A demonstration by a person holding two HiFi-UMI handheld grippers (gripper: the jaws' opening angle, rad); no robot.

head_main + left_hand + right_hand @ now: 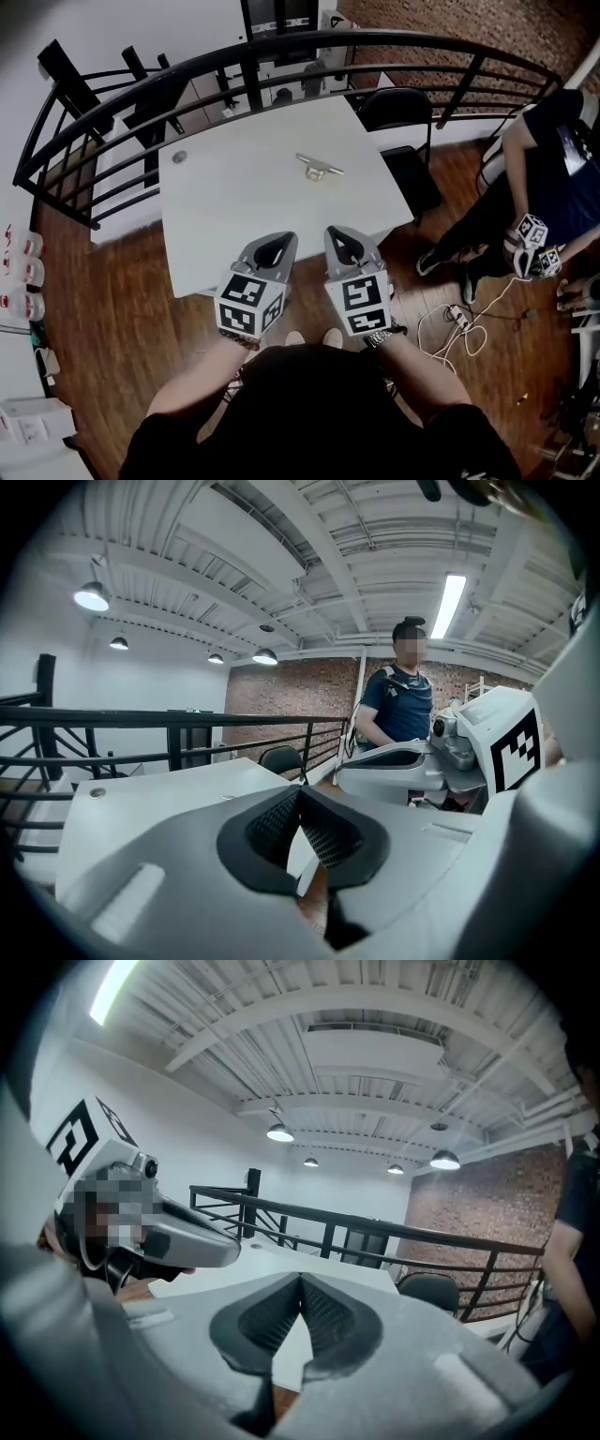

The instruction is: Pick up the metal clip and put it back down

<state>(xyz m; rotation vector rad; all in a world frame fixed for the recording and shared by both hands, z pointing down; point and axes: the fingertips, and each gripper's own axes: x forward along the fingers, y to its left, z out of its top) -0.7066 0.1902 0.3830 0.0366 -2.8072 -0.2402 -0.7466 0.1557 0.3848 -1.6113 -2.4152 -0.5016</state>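
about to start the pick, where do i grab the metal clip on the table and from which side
Grip the small silver metal clip across its long thin bar, probably coming straight down with the right tongs. It lies flat, bar running roughly left to right, so the jaws should close near-to-far.

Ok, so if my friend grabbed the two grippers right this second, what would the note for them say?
Left gripper: shut, empty, held at the near edge of the white table.
Right gripper: shut, empty, right beside the left one.
Metal clip: lying on the table, farther out than both grippers, with nothing touching it.
Done: nothing shows as done; neither gripper has the clip.
Left: probably the whole job. Open one gripper, reach forward to the clip, close on it, lift it, then put it back down on the table.
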